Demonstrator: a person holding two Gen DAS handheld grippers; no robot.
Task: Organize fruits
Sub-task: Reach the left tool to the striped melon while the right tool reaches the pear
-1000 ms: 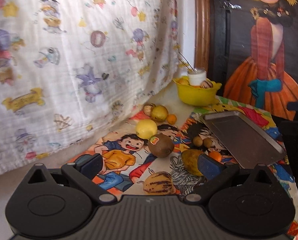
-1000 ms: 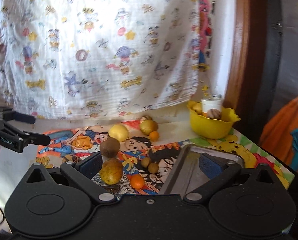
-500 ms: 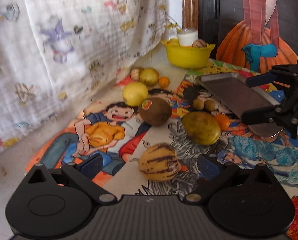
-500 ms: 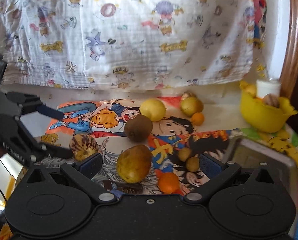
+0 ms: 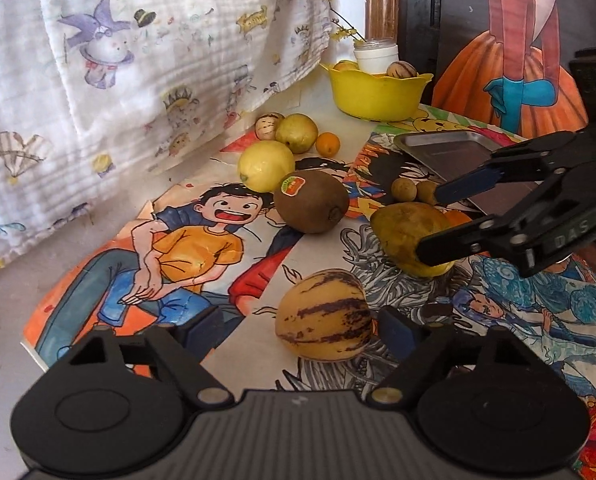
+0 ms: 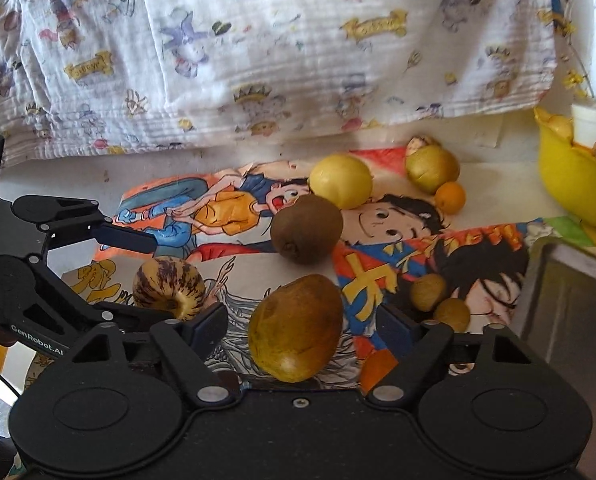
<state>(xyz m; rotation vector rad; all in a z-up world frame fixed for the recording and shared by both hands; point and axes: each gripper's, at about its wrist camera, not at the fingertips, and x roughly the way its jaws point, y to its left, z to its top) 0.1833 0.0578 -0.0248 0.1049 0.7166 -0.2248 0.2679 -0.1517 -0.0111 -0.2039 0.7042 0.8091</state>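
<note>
Both tongs are closing in — the left gripper (image 5: 298,326) around the striped melon (image 5: 325,315), the right gripper (image 6: 303,328) around the brown pear (image 6: 296,328) — spread, not yet pinching, after dropping from above the table.

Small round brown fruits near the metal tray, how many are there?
2. One small brown fruit sits just left of the metal tray; the other lies beside it, nearer the camera. Others may be hidden behind the tongs.

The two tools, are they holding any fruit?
Not yet. The left tool is closing around the striped fruit, the right tool around the brownish-yellow fruit.
</note>
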